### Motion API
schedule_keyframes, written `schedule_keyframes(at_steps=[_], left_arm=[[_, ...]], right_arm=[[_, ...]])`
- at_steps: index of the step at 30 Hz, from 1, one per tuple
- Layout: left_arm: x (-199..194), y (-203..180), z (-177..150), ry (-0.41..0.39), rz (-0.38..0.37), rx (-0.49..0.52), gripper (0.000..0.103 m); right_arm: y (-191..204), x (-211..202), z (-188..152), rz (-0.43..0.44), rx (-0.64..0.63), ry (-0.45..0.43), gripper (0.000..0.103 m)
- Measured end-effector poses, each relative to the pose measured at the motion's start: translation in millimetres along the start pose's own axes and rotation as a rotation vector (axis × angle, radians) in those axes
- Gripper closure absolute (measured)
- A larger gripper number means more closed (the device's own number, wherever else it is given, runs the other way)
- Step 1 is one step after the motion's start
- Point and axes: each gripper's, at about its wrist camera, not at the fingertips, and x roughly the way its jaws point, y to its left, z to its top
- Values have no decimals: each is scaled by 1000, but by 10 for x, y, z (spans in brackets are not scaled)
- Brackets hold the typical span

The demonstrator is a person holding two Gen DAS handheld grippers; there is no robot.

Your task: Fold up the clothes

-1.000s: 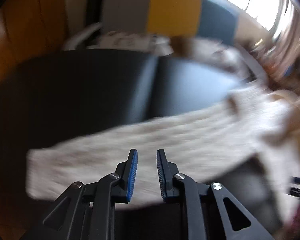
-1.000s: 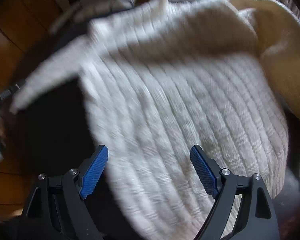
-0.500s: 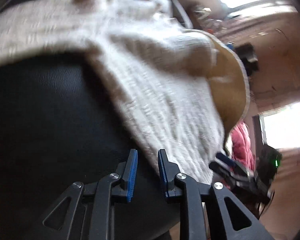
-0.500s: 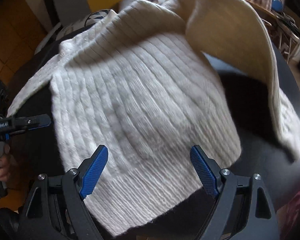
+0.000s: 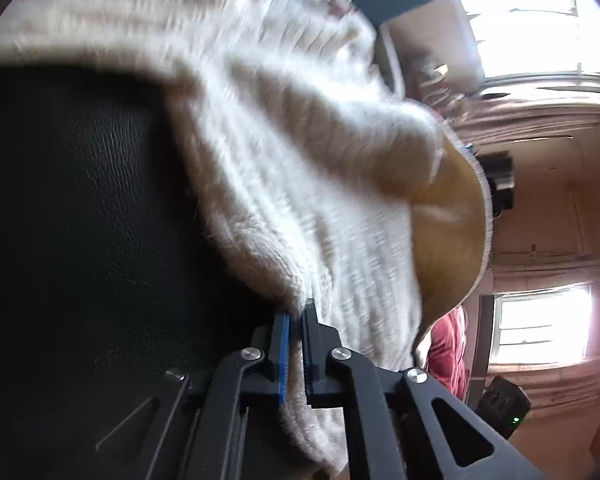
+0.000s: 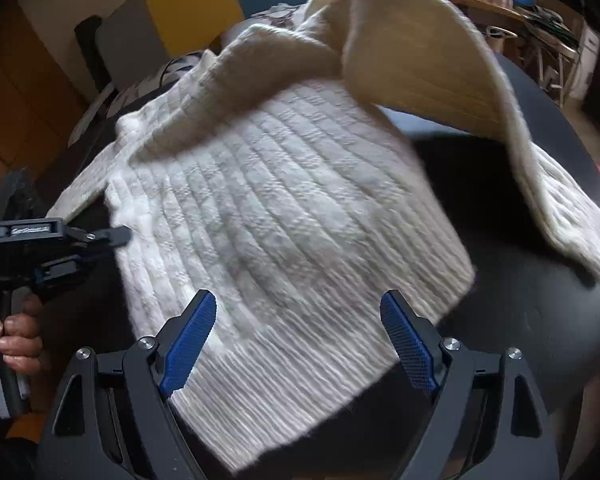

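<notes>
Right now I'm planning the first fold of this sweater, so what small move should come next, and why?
Probably lower the open right gripper onto the hem of the white knit sweater and close. The left gripper has just closed on the sweater's side edge, while the right pads hang apart above the ribbing, gripping nothing.

light: daylight, blown-out windows (image 5: pixel 540 20) | blur: motion-smeared sweater (image 5: pixel 280 160) | edges: fisheye-bent, dark corners
</notes>
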Motion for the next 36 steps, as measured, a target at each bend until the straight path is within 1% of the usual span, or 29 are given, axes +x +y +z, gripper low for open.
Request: schedule_keyframes(at_steps=[2, 4, 5, 7, 8, 10, 12, 14, 17, 20, 21, 22, 23, 24, 26, 27, 30, 31, 33, 36], left_arm=[[-243, -105, -25, -66, 1, 69, 100], [-534, -242, -31, -147, 36, 168, 100], [-653, -273, -21, -167, 52, 199, 100], [-748, -213, 11, -156, 106, 222, 100], [-762, -170, 19, -147, 142, 235, 100], [-632, -116, 22, -109, 192, 235, 100], [-562, 7, -11, -71, 225, 214, 100], [-507, 61, -45, -63, 251, 209, 100], [-474, 96, -37, -71, 274, 215, 100], [-413, 60, 15, -84, 316, 235, 100], [-375, 61, 31, -79, 325, 236, 100], [-350, 97, 34, -67, 329, 234, 100], [-336, 122, 39, -58, 330, 235, 100], [-348, 134, 41, -57, 310, 235, 100], [-424, 170, 38, -66, 243, 220, 99], [-484, 209, 44, -77, 229, 207, 99], [-660, 343, 58, -106, 196, 168, 98], [-703, 434, 65, -108, 197, 147, 96], [-753, 576, 119, -105, 190, 93, 90], [-678, 658, 246, -76, 142, 45, 85]], right_arm=[[-46, -79, -33, -9, 16, -10, 16], [-94, -176, -67, -5, 33, -26, 16], [-121, -229, -84, 3, 43, -35, 16], [-176, -307, -83, 35, 55, -38, 16], [-139, -304, -18, 46, 30, -38, 16], [-60, -298, 117, 67, -21, -37, 16], [140, -250, 347, 80, -112, -56, 16], [401, -144, 573, 140, -215, -51, 16], [758, 240, 887, 255, -332, 56, 16], [769, 731, 1045, 234, -302, 224, 16], [732, 882, 1055, 208, -295, 271, 15], [722, 897, 1045, 191, -305, 265, 14], [715, 912, 1033, 175, -315, 260, 9], [736, 914, 1003, 165, -339, 257, 7], [777, 922, 958, 142, -380, 249, 4], [788, 921, 931, 139, -396, 243, 1], [748, 929, 920, 141, -394, 229, 0], [730, 925, 922, 142, -391, 225, 0], [705, 912, 914, 141, -395, 218, 0], [725, 884, 871, 125, -412, 209, 0]])
